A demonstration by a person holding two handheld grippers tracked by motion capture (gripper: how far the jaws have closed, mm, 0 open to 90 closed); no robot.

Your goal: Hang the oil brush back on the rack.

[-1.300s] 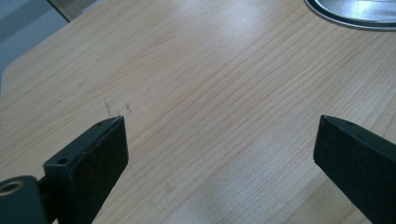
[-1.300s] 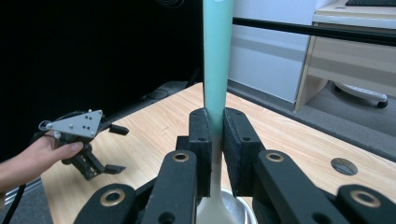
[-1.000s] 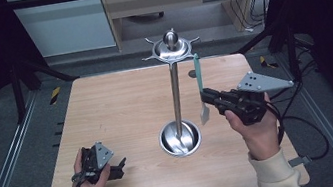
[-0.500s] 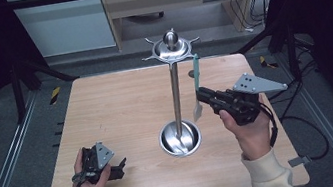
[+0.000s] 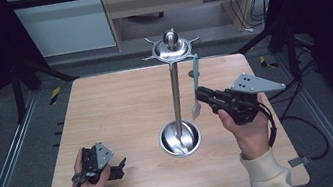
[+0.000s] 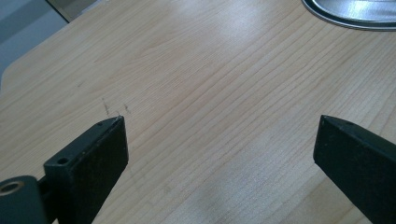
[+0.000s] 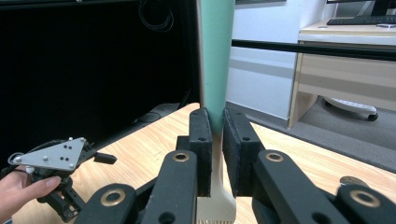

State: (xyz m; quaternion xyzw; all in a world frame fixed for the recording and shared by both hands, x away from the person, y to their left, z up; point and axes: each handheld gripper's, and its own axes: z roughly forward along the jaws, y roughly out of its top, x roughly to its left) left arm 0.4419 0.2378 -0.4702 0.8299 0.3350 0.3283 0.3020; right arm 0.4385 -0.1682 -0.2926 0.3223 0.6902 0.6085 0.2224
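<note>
Right hand-held gripper (image 5: 199, 99) clamped on green-handled utensil (image 5: 195, 87) beside steel stand (image 5: 175, 89), round base dish (image 5: 180, 138) bare, left hand-held gripper (image 5: 121, 165) wide open on tabletop (image 5: 107, 113)

The utensil (image 7: 215, 60) has a teal-green handle fading to a cream head. Both grippers (image 5: 204, 98) (image 5: 115, 168) are black with grey plates. The stand (image 5: 175, 97) is shiny silver steel. The tabletop (image 5: 106, 108) is pale wood with fine straight grain.
</note>
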